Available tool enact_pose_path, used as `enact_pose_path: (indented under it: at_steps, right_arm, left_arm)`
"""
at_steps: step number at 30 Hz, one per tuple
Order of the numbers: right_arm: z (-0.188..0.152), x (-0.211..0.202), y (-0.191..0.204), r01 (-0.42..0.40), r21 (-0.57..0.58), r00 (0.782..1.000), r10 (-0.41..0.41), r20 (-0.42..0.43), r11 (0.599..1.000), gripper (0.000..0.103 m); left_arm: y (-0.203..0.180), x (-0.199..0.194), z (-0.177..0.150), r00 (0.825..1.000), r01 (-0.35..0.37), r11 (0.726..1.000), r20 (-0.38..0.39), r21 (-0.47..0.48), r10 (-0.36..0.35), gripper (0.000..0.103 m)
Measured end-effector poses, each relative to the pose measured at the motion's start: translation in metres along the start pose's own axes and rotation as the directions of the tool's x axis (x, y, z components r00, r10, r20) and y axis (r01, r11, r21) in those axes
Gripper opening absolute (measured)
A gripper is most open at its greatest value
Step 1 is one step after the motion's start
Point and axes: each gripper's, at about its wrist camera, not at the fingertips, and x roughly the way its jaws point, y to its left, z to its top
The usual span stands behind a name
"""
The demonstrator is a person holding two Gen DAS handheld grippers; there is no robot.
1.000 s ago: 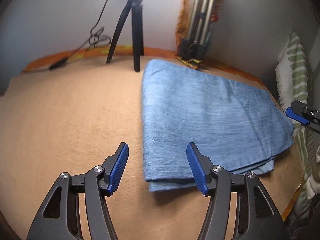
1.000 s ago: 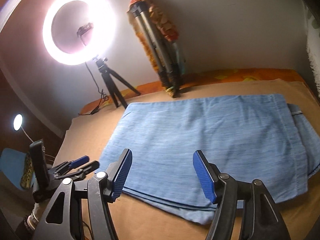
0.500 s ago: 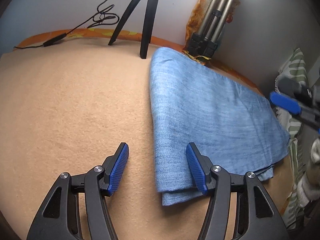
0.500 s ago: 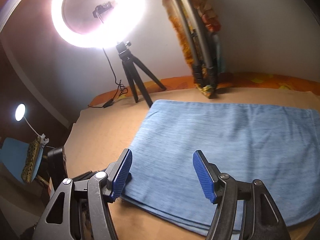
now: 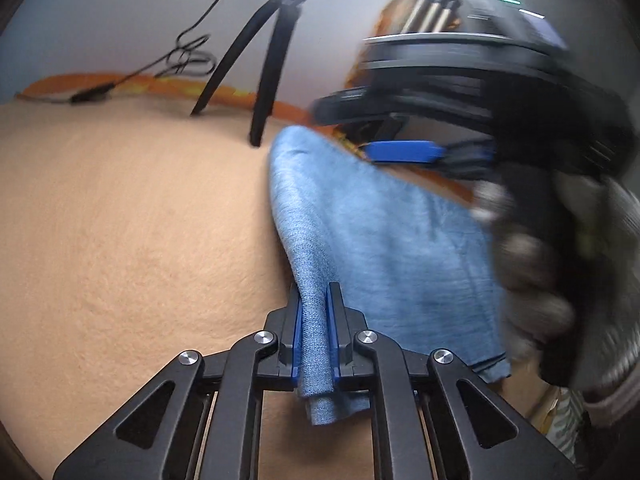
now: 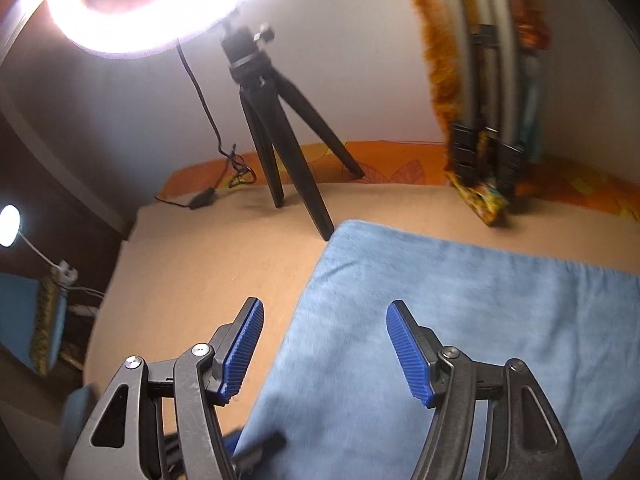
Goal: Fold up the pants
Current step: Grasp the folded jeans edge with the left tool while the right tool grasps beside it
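Your folded light-blue denim-look pants [image 5: 384,248] lie flat on the tan fleece blanket [image 5: 120,240] that covers the bed, with their left folded edge bunched up into a ridge that runs straight between the 2 blue ribbed pads of your left gripper [image 5: 316,336]. Those jaws have just been closing and now pinch that near corner of the cloth, a stub of it poking out behind the pads. Your right gripper [image 6: 324,348] hangs over the far left corner of the pants [image 6: 460,320], jaws spread wide, the left pad above bare blanket [image 6: 192,272] and the right pad above the cloth, neither pressing on it. In the left wrist view that gripper [image 5: 404,151] is blurred. Beyond the pants stand a small black tripod [image 6: 280,140] carrying a glowing ring light [image 6: 132,28], and a folded metal tripod [image 6: 492,92] against the wall. No writing or label is readable anywhere.
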Motion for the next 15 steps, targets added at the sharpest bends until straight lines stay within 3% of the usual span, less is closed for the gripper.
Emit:
enact_pose_path:
  at_steps: [7, 15]
  right_arm:
    - [0.023, 0.036, 0.012, 0.034, -0.027, 0.996, -0.037, -0.083, 0.999, 0.067]
    - [0.026, 0.067, 0.026, 0.129, -0.115, 0.975, -0.148, -0.169, 0.985, 0.066]
  left_arm:
    - [-0.011, -0.004, 0.000, 0.999, 0.030, 0.998, 0.028, 0.048, -0.031, 0.008]
    - [-0.017, -0.004, 0.000, 0.998, 0.045, 0.996, 0.030, 0.071, -0.047, 0.008]
